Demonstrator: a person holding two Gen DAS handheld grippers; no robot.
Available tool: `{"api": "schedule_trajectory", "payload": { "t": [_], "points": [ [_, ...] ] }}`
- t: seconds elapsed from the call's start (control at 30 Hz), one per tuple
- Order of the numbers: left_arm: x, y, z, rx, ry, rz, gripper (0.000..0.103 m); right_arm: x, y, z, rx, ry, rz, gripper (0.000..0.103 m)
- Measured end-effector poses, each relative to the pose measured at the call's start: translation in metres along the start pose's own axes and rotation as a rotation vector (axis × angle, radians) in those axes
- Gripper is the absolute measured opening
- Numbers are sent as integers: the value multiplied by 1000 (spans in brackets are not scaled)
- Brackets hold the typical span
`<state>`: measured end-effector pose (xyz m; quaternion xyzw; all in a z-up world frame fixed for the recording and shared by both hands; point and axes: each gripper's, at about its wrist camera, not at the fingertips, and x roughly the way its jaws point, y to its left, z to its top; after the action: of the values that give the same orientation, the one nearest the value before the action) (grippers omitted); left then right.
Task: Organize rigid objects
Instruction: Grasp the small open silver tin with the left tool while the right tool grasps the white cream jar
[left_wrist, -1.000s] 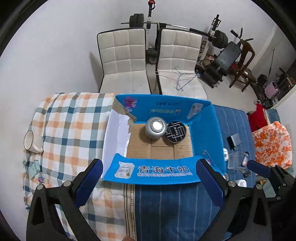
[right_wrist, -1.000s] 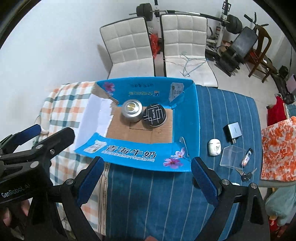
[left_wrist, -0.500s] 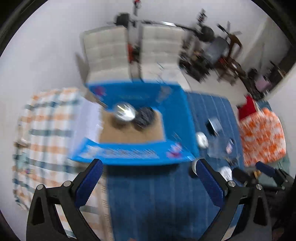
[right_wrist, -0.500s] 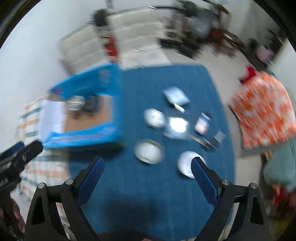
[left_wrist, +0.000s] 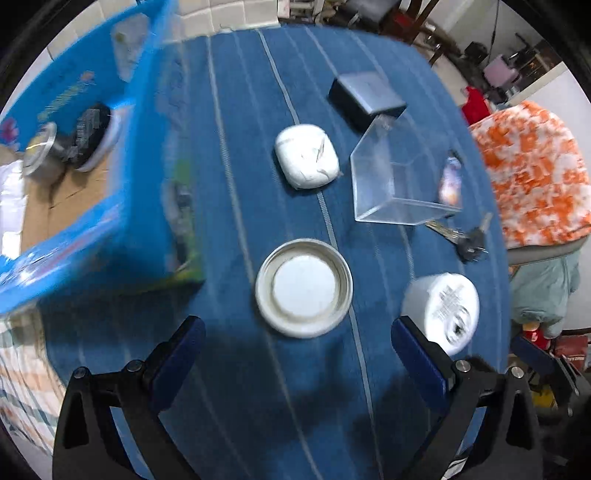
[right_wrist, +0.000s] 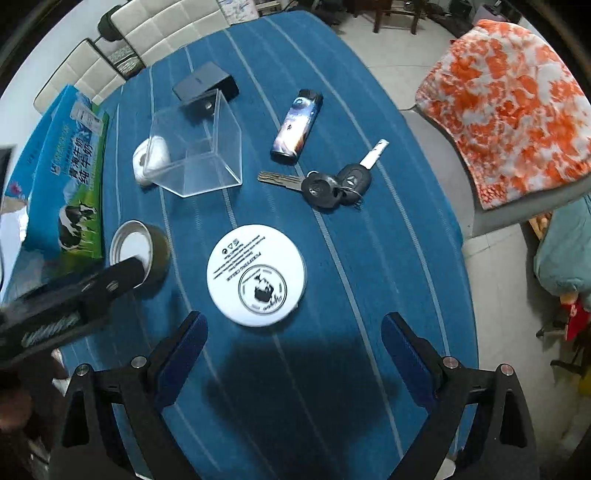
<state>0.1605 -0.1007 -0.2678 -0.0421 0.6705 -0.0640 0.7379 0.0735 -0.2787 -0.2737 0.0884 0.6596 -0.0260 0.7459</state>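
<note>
My left gripper (left_wrist: 297, 363) hangs open just short of an upturned metal lid (left_wrist: 303, 288) on the blue striped cloth. My right gripper (right_wrist: 293, 352) is open too, just short of a flat white round jar (right_wrist: 256, 275). Beyond lie a white earbud case (left_wrist: 306, 156), a clear plastic box (left_wrist: 397, 177), a dark rectangular case (left_wrist: 365, 96), a printed lighter (right_wrist: 296, 125) and keys (right_wrist: 325, 184). The blue carton (left_wrist: 110, 155) at the left holds a silver tin (left_wrist: 38, 155) and a black round tin (left_wrist: 90, 133). The left gripper's arm (right_wrist: 66, 299) crosses the right wrist view.
An orange-and-white cushion (right_wrist: 509, 103) lies on a seat past the table's right edge. White padded chairs (right_wrist: 122, 48) stand behind the table. A checked cloth (left_wrist: 22, 398) covers the left part of the table. Tiled floor (right_wrist: 513, 295) shows at right.
Both grippers swung right from above the blue carton and came down close over the loose items on the blue cloth. Both stayed open and nothing was picked up.
</note>
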Motion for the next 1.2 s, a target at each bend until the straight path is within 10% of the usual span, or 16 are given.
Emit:
{"api": "schedule_trajectory", "payload": {
  "t": [0.17, 0.27, 0.93, 1.2],
  "points": [
    [31, -10, 14, 16, 50, 38, 102, 19, 14, 10, -67, 18, 8, 97],
    [41, -15, 14, 34, 67, 64, 63, 28, 21, 18, -82, 24, 6, 97],
    [34, 15, -18, -24, 53, 67, 62, 67, 22, 20, -42, 40, 3, 90],
    [35, 8, -16, -15, 46, 76, 62, 62, 39, 20, -69, -32, -44, 71]
  ]
}}
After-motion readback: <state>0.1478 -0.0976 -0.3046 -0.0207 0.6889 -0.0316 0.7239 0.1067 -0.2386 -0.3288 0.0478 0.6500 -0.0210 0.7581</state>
